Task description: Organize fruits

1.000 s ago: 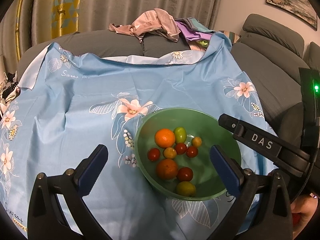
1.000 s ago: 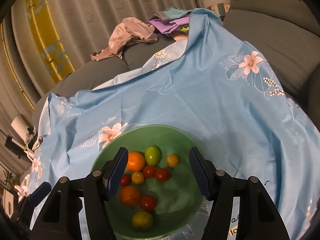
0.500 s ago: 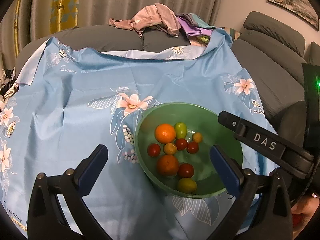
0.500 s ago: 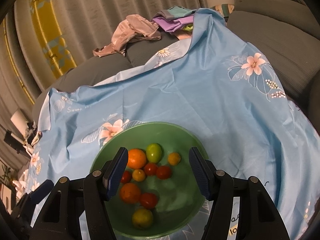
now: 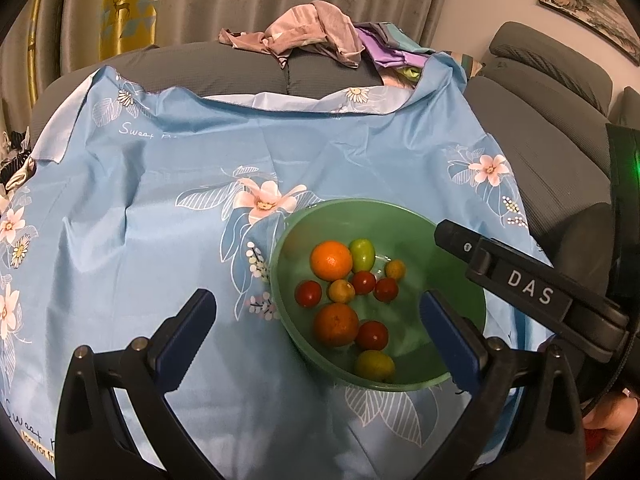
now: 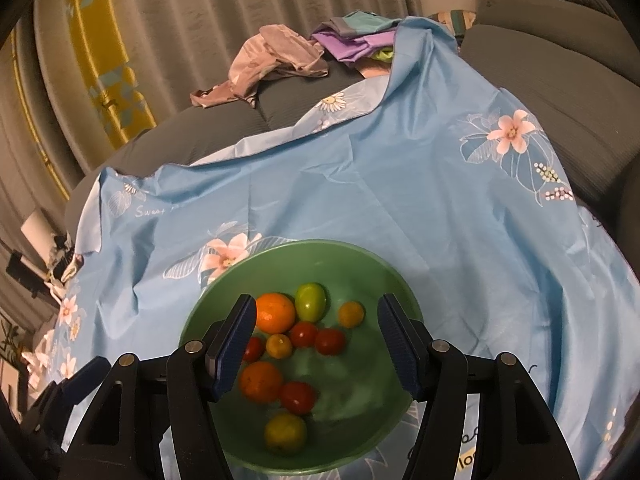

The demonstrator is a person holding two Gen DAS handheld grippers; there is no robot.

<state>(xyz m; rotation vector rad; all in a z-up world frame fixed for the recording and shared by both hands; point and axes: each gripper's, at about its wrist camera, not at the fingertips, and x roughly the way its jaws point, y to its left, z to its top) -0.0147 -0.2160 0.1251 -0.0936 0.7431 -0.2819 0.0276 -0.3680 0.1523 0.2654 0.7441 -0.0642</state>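
The fruits all lie together in the green bowl: two oranges, four red tomatoes, green and yellowish ones, bunched toward the side under the right gripper's left finger, with the bowl floor bare ahead of its right finger. None shows on the blue flowered cloth. Over the last second the bowl has slid slightly lower and nearer in the right wrist view and slightly further off in the left one, while the fruits kept their places against each other; so the cameras shifted, not the fruit. That fits either fruit just gathered into the bowl or fruit about to be taken out and sorted. The right gripper hangs over the bowl, jaws spread and empty, its fingers inside the line of the rim. The left gripper stands wide apart, empty, the bowl's near-left rim between its fingers. Ahead and to the left of both tools the cloth lies flat and free; further ahead it ends at the sofa with heaped clothes.
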